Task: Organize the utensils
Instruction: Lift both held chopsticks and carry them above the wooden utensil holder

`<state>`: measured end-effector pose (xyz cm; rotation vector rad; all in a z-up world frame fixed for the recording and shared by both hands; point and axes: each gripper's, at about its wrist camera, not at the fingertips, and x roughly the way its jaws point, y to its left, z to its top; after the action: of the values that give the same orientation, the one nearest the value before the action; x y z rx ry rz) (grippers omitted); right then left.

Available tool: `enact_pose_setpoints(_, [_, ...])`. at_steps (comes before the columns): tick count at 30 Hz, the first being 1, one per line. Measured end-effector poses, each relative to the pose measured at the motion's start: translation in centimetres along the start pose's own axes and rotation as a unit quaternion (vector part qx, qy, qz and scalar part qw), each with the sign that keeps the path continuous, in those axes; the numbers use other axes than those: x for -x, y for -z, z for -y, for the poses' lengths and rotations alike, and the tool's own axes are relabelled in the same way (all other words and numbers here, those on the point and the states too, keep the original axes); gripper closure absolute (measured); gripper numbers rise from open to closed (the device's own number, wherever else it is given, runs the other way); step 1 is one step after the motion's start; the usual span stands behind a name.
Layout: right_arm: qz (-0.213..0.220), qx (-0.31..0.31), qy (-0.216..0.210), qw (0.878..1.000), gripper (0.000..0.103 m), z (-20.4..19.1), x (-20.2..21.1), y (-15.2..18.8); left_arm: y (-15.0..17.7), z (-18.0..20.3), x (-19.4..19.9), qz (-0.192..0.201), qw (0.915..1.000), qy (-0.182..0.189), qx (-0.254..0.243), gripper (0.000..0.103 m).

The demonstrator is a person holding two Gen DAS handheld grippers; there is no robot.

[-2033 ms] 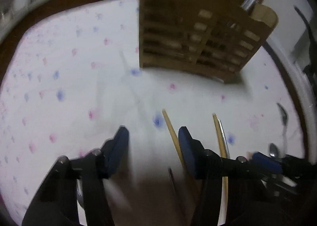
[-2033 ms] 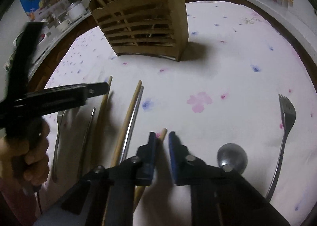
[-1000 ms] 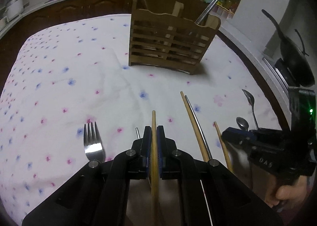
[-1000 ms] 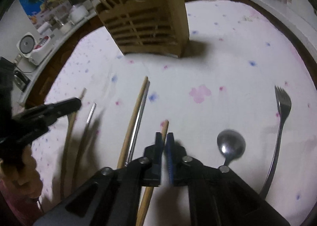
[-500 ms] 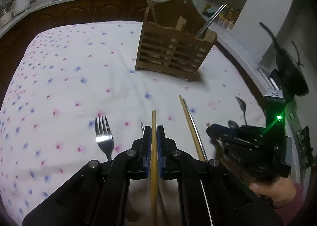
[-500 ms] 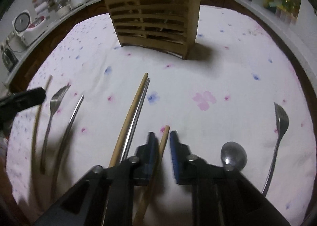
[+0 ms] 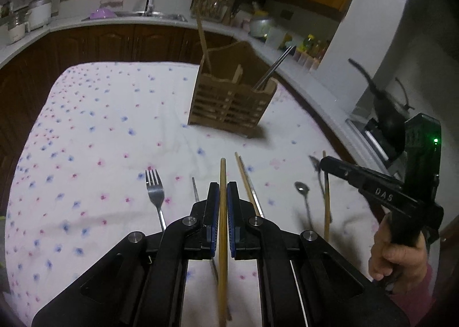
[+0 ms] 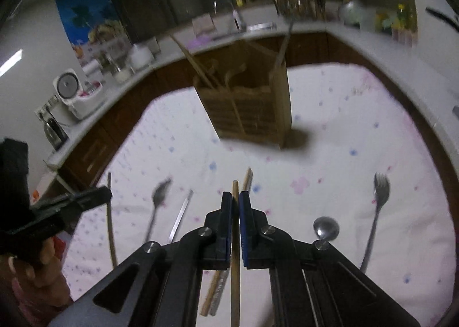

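My left gripper (image 7: pixel 221 186) is shut on a wooden chopstick (image 7: pixel 223 172) and holds it above the flowered tablecloth. My right gripper (image 8: pixel 235 195) is shut on another wooden chopstick (image 8: pixel 235 188), also lifted off the cloth. The slatted wooden utensil holder (image 7: pixel 229 103) stands ahead at mid-table with a wooden chopstick and metal chopsticks in it; it also shows in the right wrist view (image 8: pixel 252 114). On the cloth lie a fork (image 7: pixel 155 192), a wooden and metal chopstick pair (image 7: pixel 248 183), a spoon (image 7: pixel 302 189), and in the right wrist view a spoon (image 8: pixel 325 228) and fork (image 8: pixel 378 200).
The right gripper and hand (image 7: pixel 401 206) hover at the right of the left wrist view; the left gripper (image 8: pixel 57 212) hovers at the left of the right wrist view. A kitchen counter (image 7: pixel 114 18) with sink and a rice cooker (image 8: pixel 74 91) rings the table.
Both grippers have risen from the cloth with their chopsticks. The right gripper has closed on its chopstick; it stood apart from it half a second ago.
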<state>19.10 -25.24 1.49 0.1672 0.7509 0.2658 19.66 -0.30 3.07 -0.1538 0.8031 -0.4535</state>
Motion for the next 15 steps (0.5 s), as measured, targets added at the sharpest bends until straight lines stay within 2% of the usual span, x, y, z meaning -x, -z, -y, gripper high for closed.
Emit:
enact_pose_setpoints(6, [0.049,0.002,-0.003,0.999,0.098,-1.0,3.5,-1.1,0.0,0.5,3.1,0.029,0.9995,0.008,-0.002,0.099])
enact_pose_setpoints(15, [0.090,0.007,-0.008,0.996,0.098,-1.3,6.7,-2.1,-0.2,0.9,5.6,0.060,0.9981,0.014,-0.006,0.099])
